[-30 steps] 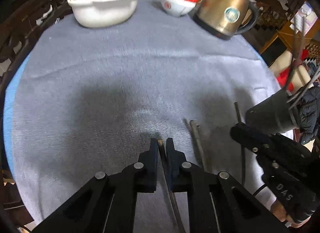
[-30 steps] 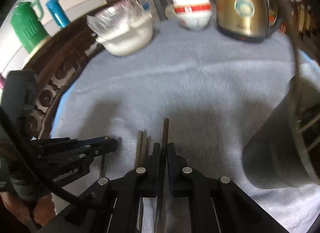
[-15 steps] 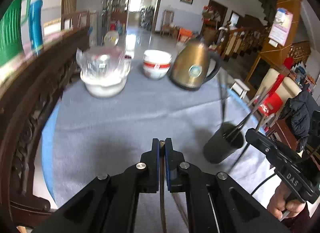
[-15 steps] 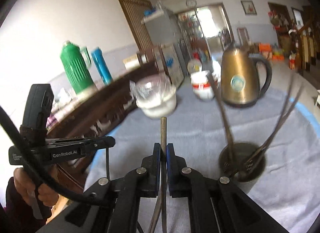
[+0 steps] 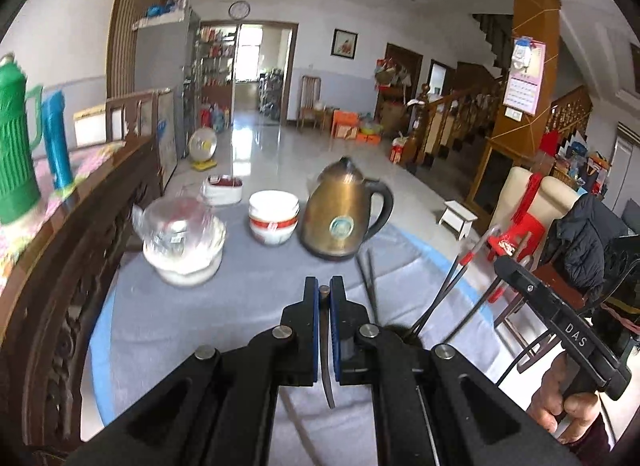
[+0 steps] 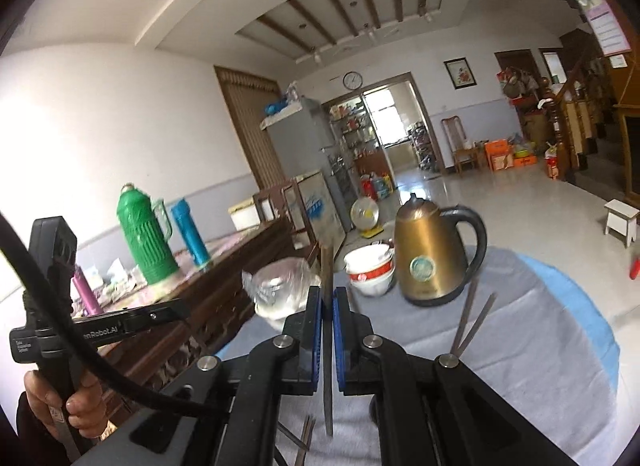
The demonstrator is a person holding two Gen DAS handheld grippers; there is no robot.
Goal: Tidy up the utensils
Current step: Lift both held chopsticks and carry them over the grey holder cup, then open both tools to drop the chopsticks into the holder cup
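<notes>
Grey woven cloth covers the round surface (image 5: 248,298), with a pale blue layer showing at its rim. My left hand-held gripper (image 5: 324,298) is closed on one thin dark chopstick (image 5: 325,362), a slim stick pinched between the blue-lined pads, its top just level with the fingertips and its lower end hanging free below the jaws. My right hand-held gripper (image 6: 328,302) is likewise clamped on a second chopstick (image 6: 328,266) (this one sticks well above the fingertips and also hangs below them). Both are lifted clear of the cloth. Just right of my left gripper stands the dark round utensil holder (image 5: 400,332), mostly hidden behind the gripper's black frame, with several thin sticks (image 5: 452,282) fanning out of it, some with red bands. More loose chopsticks (image 6: 306,438) lie on the cloth under my right gripper. At the far side of the surface sit a brushed brass-coloured kettle (image 5: 340,217) with a black handle, a stack of white bowls with a red band (image 5: 274,215), and a white dish under crinkled clear plastic (image 5: 182,242).
</notes>
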